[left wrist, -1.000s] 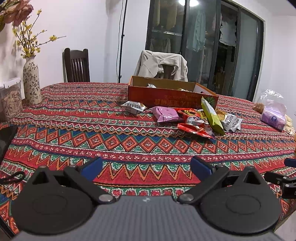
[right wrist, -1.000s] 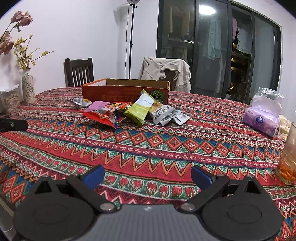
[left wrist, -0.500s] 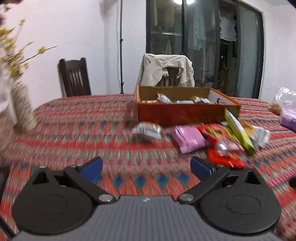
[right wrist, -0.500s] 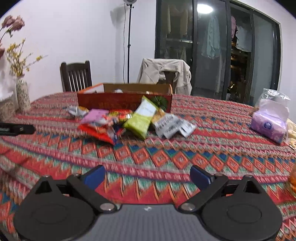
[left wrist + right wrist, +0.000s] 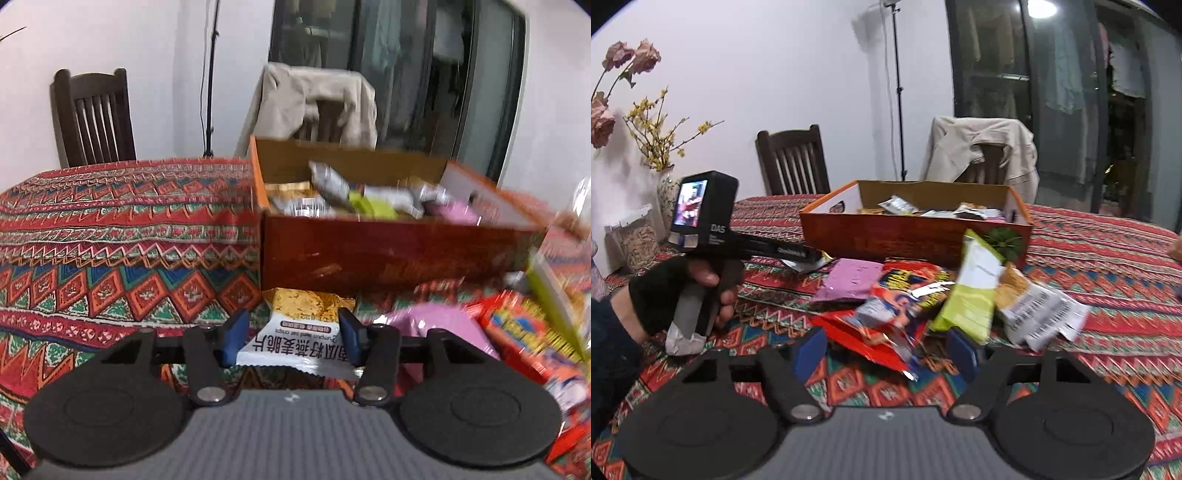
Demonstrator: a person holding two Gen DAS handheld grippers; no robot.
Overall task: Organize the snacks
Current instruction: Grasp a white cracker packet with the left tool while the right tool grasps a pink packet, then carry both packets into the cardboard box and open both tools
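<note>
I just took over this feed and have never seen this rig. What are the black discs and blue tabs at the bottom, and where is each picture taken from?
Each picture comes from a camera on a hand-held gripper, looking along its two blue-tipped fingers. The left gripper has its fingers either side of a gold-and-white snack packet, just before the orange cardboard box already holding snacks; contact is unclear. The right gripper is open above loose packets, a red packet nearest. In the right view, the gloved left hand holds the other gripper. All rests on a patterned tablecloth.
</note>
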